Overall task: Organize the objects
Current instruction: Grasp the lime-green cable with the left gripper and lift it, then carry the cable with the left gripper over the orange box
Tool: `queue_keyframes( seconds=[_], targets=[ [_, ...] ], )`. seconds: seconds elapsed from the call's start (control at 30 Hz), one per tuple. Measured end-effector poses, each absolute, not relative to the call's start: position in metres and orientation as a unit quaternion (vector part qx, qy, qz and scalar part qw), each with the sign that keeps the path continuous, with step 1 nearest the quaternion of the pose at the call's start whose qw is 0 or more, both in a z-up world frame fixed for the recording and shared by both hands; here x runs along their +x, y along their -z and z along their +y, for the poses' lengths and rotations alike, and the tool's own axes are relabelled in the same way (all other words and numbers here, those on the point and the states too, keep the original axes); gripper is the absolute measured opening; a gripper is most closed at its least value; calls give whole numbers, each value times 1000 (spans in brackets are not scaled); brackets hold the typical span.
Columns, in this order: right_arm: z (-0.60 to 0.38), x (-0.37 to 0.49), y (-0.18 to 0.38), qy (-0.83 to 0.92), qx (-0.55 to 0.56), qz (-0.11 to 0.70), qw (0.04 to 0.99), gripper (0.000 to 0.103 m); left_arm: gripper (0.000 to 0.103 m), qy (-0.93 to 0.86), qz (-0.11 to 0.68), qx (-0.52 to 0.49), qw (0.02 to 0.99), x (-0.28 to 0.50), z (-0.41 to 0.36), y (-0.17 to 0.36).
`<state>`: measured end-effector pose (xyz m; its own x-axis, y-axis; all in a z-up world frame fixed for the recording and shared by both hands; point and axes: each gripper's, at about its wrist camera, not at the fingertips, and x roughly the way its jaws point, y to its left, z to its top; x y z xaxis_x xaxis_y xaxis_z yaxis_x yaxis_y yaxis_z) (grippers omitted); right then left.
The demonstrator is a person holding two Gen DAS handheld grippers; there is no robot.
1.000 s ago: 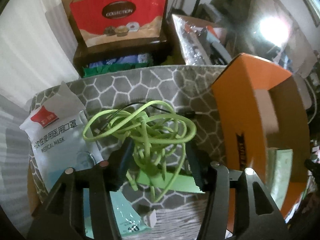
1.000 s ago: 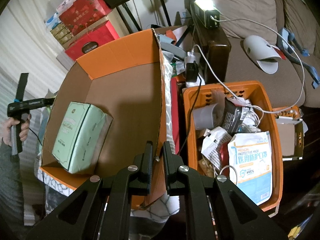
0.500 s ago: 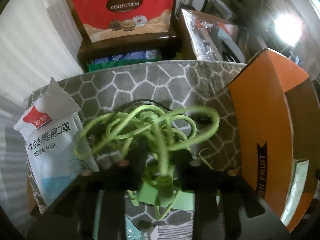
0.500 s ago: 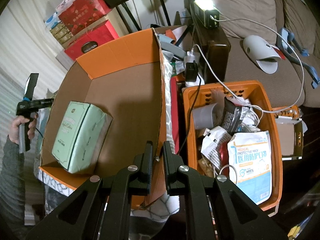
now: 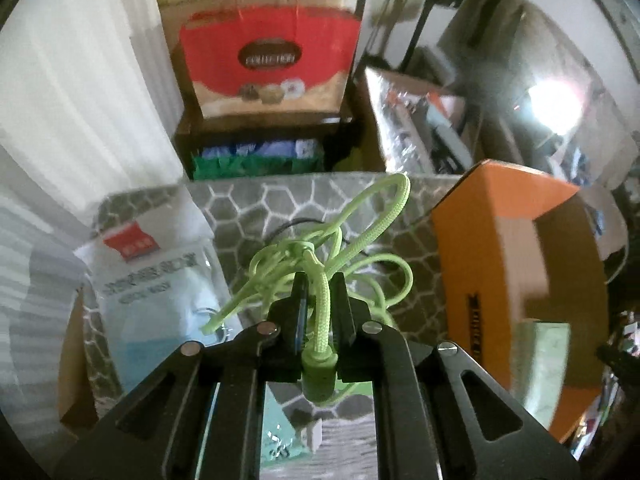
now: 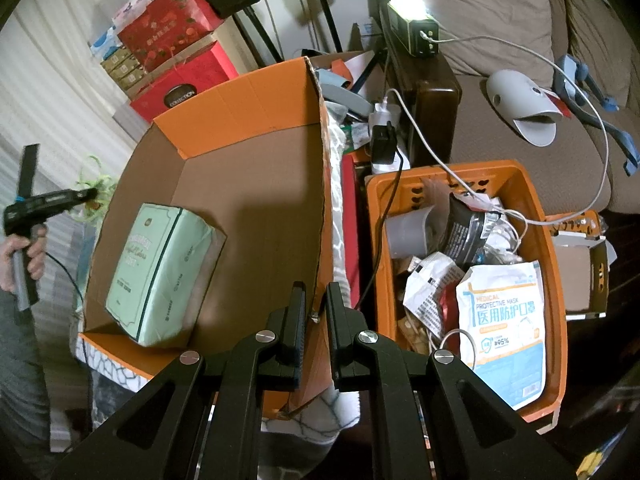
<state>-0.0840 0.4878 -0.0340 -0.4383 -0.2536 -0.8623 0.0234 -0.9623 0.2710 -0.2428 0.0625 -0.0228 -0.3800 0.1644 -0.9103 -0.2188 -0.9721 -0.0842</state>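
A lime-green braided cord [image 5: 320, 276] is showing bright against the black fingers [image 5: 298, 308] of the left gripper [image 5: 320, 300]. Under it a grey cloth [image 5: 256, 204] is carrying a white honeycomb pattern. A white medical mask pack [image 5: 160, 280] is showing a red label and a pale blue lower part. The cardboard box [image 6: 248, 92] is glowing orange outside and plain brown inside, holding a mint-green pack [image 6: 156, 272] with dark green trim. The plastic basket [image 6: 556, 276] is showing orange too, with a white and blue mask packet [image 6: 504, 320] inside. A red gift bag [image 5: 272, 60] is bearing a dark oval label.
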Motion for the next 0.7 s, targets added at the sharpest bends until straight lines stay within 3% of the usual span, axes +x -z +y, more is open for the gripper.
queue_keyframes(
  seconds=[0.7],
  targets=[
    [489, -86, 34, 840, 523, -115, 84, 9, 10, -885, 11, -416, 210, -177, 72, -142]
  ],
)
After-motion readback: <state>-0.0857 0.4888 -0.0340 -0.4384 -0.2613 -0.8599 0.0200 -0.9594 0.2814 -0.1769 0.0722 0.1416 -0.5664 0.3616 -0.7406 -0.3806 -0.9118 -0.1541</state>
